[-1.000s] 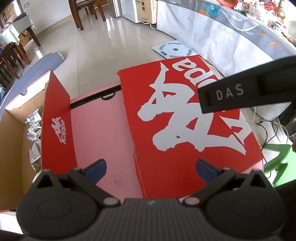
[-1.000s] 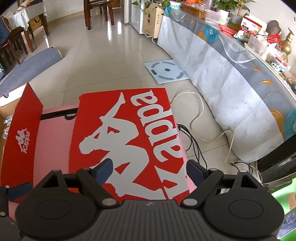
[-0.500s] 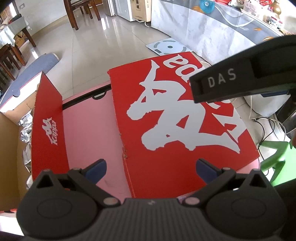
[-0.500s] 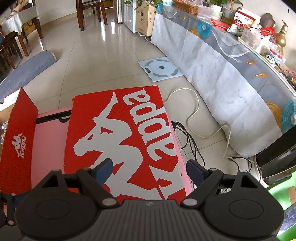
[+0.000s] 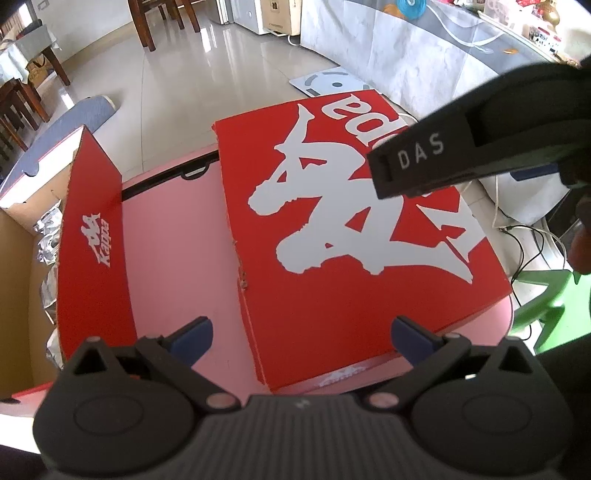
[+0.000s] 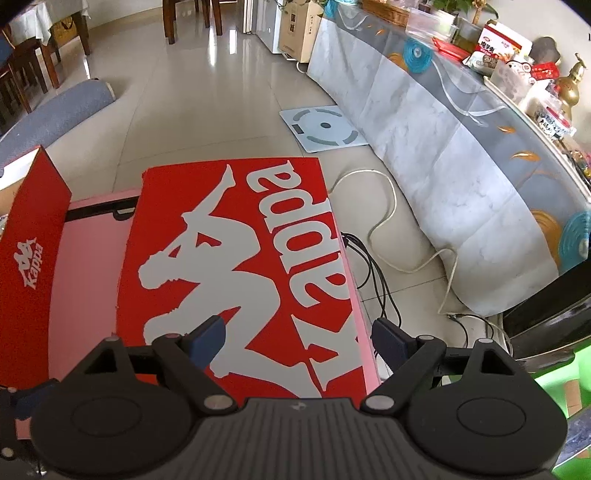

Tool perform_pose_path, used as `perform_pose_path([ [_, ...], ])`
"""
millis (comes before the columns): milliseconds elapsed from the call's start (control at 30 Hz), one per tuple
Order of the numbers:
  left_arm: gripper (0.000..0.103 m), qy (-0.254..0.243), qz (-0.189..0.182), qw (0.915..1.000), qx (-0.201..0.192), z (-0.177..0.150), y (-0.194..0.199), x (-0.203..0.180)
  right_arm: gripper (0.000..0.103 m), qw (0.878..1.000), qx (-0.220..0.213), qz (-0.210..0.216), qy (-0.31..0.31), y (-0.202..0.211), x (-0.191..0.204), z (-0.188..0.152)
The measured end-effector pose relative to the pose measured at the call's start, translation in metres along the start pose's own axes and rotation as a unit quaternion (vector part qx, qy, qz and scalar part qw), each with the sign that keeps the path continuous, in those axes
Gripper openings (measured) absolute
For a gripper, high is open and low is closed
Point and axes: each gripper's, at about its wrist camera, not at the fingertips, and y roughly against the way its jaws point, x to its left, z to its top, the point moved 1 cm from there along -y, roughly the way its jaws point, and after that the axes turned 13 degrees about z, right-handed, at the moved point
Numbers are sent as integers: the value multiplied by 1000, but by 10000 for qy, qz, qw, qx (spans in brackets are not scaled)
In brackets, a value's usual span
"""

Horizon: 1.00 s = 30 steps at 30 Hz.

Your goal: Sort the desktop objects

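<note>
Left gripper (image 5: 301, 334), fingers spread and empty, hovers over the pink table (image 5: 173, 236); the narrow red cardboard flap (image 5: 92, 254) lies to its left. Ahead of the equally released, empty right gripper (image 6: 297, 339), the flat red cardboard lid with white logo (image 6: 236, 266) runs lengthwise away, lettering farthest, probably laid flat to leave room.

Glossy pale floor tiles (image 6: 207, 96) reflect daylight, with dark wooden chairs (image 6: 192, 18) at the far end, a grey rug (image 6: 55, 114) at left, a white bathroom scale (image 6: 323, 127) lying beside a long cloth-draped counter (image 6: 461, 147) crowded with packages.
</note>
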Motion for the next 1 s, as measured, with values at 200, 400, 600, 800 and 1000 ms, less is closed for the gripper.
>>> perform_pose_path([
  [200, 103, 97, 16, 9999, -27, -3, 6, 11, 86, 10000, 21, 65, 17, -1, 3, 0],
  [400, 103, 219, 5, 9997, -73, -5, 12, 24, 86, 9995, 26, 304, 26, -1, 12, 2],
  [600, 103, 288, 15, 9994, -172, -9, 20, 35, 86, 9986, 3, 524, 103, -2, 26, 5],
  [800, 103, 461, -10, 9987, -206, -13, 25, 50, 86, 9969, -15, 756, 196, -2, 42, 8],
  [1000, 103, 680, 41, 9975, -208, -15, 25, 69, 86, 9947, -33, 988, 288, -3, 57, 11],
])
